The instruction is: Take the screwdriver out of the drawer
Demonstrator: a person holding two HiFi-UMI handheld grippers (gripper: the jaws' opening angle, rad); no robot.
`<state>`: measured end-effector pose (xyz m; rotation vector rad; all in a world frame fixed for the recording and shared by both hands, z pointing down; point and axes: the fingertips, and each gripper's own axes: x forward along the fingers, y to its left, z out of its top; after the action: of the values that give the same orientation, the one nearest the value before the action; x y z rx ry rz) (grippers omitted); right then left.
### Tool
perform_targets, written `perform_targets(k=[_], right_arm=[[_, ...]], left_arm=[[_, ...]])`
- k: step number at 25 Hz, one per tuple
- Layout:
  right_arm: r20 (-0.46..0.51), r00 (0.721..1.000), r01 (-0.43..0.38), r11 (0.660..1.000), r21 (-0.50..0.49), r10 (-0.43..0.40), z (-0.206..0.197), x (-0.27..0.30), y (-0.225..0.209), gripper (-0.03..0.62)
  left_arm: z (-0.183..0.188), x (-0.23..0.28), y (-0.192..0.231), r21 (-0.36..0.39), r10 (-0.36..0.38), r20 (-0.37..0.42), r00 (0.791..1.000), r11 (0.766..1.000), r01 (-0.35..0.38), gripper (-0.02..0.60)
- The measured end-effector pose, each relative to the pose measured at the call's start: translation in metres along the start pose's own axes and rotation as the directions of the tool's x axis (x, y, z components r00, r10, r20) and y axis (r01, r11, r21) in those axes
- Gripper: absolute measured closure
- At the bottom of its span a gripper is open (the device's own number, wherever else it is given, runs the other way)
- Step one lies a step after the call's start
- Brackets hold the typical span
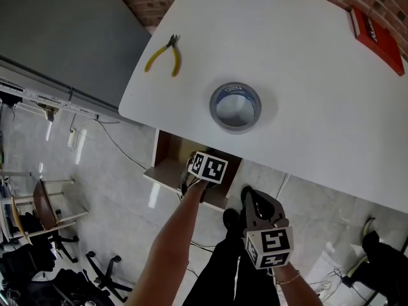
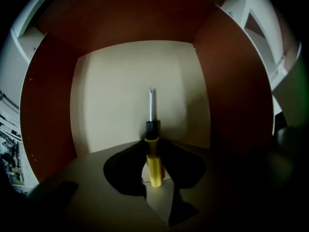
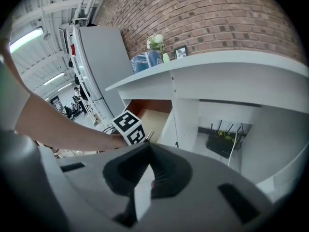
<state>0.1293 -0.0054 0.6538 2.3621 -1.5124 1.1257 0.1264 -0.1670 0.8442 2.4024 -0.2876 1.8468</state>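
The screwdriver [image 2: 153,159], yellow handle with black collar and steel shaft, lies on the pale floor of the open drawer [image 2: 116,91], tip pointing to the back wall. My left gripper [image 2: 153,151] reaches steeply down into that drawer, and its dark pads [image 2: 126,170] close against both sides of the handle. In the head view only its marker cube [image 1: 209,166] shows above the drawer [image 1: 167,166] under the white table [image 1: 306,62]. My right gripper [image 1: 248,196] hangs beside the drawer, shut and empty, its jaws meeting at the tips [image 3: 148,151].
On the table lie yellow pliers [image 1: 164,56], a roll of tape [image 1: 235,106] and a red box [image 1: 377,34]. Brown side walls [image 2: 48,115] enclose the drawer. A black router with cables [image 3: 223,143] sits under the table. Chairs [image 1: 51,212] stand on the floor at left.
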Motion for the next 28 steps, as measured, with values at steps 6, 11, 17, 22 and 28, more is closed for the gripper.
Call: perform_targets(k=[6, 11, 17, 22, 28], right_arm=[[-0.026, 1.000, -0.006, 1.000, -0.001, 0.006, -0.012, 0.000, 0.002, 0.592], [-0.041, 0.999, -0.008, 1.000, -0.004, 0.008, -0.020, 0.001, 0.005, 0.592], [-0.050, 0.999, -0.008, 1.000, -0.019, 0.007, -0.020, -0.002, 0.006, 0.592], [-0.029, 1.000, 0.000, 1.000, -0.027, -0.001, -0.005, -0.008, 0.010, 0.592], [-0.013, 1.000, 0.002, 0.998, -0.059, -0.003, 0.012, -0.025, 0.015, 0.592]], left_arm=[[0.001, 0.000, -0.003, 0.006, 0.012, -0.002, 1.000, 1.000, -0.012, 0.509], [0.001, -0.002, -0.006, 0.029, 0.016, -0.006, 1.000, 0.999, -0.016, 0.515], [0.016, -0.028, -0.006, 0.000, -0.007, 0.067, 0.998, 1.000, 0.007, 0.515], [0.029, -0.067, -0.004, -0.006, -0.025, 0.142, 0.989, 1.000, 0.026, 0.515], [0.030, -0.115, -0.003, -0.003, -0.019, 0.194, 0.981, 1.000, 0.020, 0.516]])
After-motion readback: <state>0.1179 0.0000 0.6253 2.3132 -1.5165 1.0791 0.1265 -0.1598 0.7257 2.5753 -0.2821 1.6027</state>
